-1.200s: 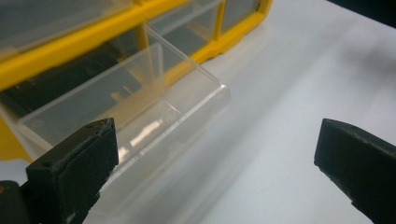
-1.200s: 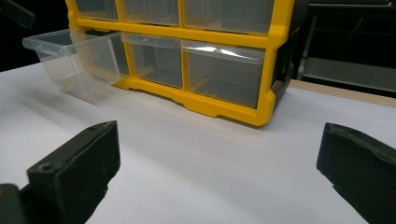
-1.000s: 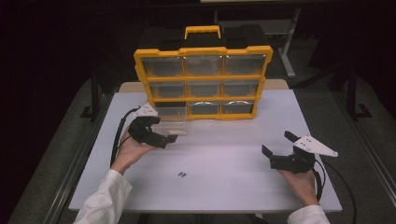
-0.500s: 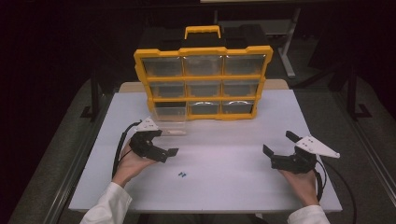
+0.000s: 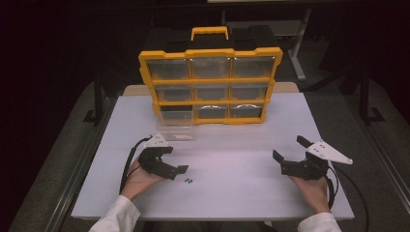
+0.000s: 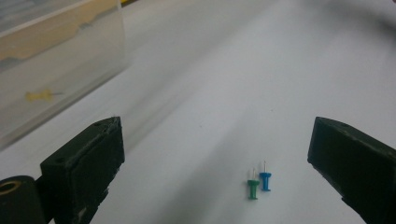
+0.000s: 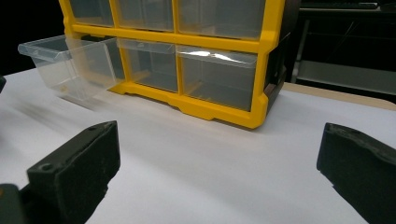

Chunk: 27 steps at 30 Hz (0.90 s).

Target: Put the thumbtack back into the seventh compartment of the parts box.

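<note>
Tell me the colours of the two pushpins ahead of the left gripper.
Green pushpin and blue pushpin; clearest in the left gripper view.

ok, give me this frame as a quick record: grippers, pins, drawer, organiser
left gripper: open, over the two pins, touching neither
right gripper: open, empty, at the table's right side
pins: green pin and blue pin, side by side on the table
drawer: clear, pulled out at bottom left, yellow pin inside
organiser: yellow, upright, nine compartments
</note>
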Each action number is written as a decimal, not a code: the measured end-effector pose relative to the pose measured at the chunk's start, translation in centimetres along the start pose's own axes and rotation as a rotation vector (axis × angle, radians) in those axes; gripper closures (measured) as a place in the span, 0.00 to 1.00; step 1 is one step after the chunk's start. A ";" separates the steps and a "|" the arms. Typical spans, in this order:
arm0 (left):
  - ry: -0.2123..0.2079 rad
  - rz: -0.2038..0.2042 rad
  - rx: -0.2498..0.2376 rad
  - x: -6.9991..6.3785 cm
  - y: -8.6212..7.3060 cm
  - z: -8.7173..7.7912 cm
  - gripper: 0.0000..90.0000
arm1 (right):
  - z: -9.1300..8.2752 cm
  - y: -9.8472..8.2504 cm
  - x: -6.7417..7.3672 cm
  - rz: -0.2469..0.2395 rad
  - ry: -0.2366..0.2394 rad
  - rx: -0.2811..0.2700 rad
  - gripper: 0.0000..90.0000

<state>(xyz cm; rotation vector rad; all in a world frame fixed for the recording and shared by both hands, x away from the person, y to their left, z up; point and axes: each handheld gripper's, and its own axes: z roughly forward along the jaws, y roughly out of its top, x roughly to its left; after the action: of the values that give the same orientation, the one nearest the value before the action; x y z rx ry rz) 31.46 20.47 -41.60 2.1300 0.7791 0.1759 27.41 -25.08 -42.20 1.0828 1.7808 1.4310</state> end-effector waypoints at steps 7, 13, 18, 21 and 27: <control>-0.024 -0.001 0.026 -0.2 -0.8 0.3 0.08 | 0.0 0.0 0.0 0.001 0.004 0.003 0.00; -0.056 0.007 0.064 -0.2 -1.3 0.7 0.15 | 0.0 0.0 0.0 0.001 0.005 0.001 0.00; -0.073 0.025 0.094 -0.4 -1.5 1.1 0.25 | 0.0 0.0 0.0 0.000 0.007 0.002 0.00; -0.078 0.045 0.106 -0.4 -1.6 1.2 0.33 | 0.0 0.0 0.0 -0.001 0.005 0.001 0.00; -0.112 0.074 0.134 -0.7 -1.8 1.5 0.42 | -0.1 0.0 -0.1 0.004 0.006 -0.004 0.00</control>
<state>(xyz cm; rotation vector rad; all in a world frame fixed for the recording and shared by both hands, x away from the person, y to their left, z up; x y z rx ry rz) 30.69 19.86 -43.83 2.2757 0.6638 0.0436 27.33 -25.20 -42.15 1.0819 1.7802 1.4406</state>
